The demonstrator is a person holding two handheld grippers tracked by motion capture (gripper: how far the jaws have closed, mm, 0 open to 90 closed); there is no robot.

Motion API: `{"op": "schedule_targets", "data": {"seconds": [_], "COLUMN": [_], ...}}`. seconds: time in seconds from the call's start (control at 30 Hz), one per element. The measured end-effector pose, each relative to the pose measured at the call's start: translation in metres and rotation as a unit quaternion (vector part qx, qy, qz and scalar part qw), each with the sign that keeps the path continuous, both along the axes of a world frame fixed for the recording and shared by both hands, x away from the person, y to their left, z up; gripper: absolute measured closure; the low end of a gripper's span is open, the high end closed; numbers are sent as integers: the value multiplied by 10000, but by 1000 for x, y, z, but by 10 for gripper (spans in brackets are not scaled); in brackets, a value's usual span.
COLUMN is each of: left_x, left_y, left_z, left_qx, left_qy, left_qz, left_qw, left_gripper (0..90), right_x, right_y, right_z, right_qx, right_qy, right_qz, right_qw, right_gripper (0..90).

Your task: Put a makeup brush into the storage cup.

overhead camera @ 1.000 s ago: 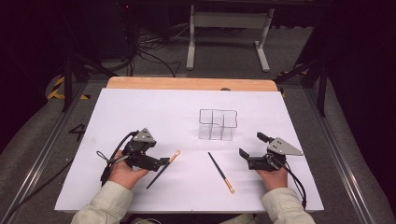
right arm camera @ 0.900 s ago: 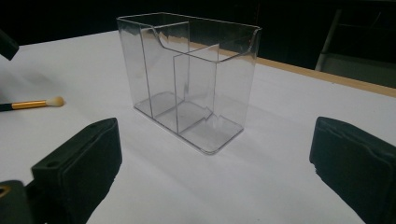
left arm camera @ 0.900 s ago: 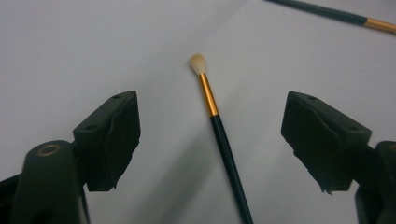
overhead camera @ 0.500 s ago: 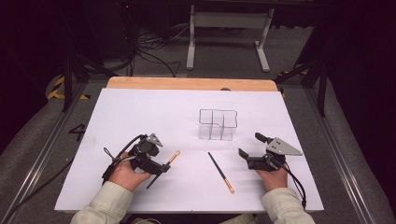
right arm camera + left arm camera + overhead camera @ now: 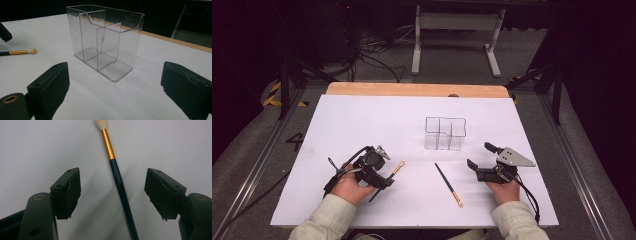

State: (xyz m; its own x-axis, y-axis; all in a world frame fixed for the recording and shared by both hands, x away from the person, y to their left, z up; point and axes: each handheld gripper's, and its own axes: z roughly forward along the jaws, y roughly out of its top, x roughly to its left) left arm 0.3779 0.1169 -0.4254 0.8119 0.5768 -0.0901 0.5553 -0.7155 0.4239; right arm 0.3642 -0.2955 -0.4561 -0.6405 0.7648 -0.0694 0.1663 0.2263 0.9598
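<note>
L gripper wide, jaws straddling brush flat on surface, lined up for pinch | R gripper wide, idle, facing clear organizer | 2nd brush lies between them

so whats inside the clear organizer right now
Nothing: the clear organizer has bare compartments, seen through its walls. Both brushes lie outside on the white table. No part is covered.

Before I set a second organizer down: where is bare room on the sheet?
The far left, between the organizer and the sheet's left edge, is bare, as is the far right corner. It is crowded near you: left gripper over one brush, second brush, right gripper.
</note>
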Motion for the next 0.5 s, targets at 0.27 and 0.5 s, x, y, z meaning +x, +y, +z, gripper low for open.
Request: {"op": "schedule_targets", "data": {"seconds": [0.27, 0.5], "left_x": [0, 2], "left_y": [-3, -4], "left_z": [-3, -5], "left_qx": [114, 43], "left_qy": [177, 365], "left_qz": [-73, -100], "left_qw": [9998, 9993], "left_gripper": [393, 475], "right_x": [0, 0], "right_y": [1, 1], "right_z": [0, 0], "right_qx": [-17, -29], "right_qy": [-22, -17], "right_qz": [27, 44], "right_qw": [10000, 10000], "right_gripper": [97, 102]}}
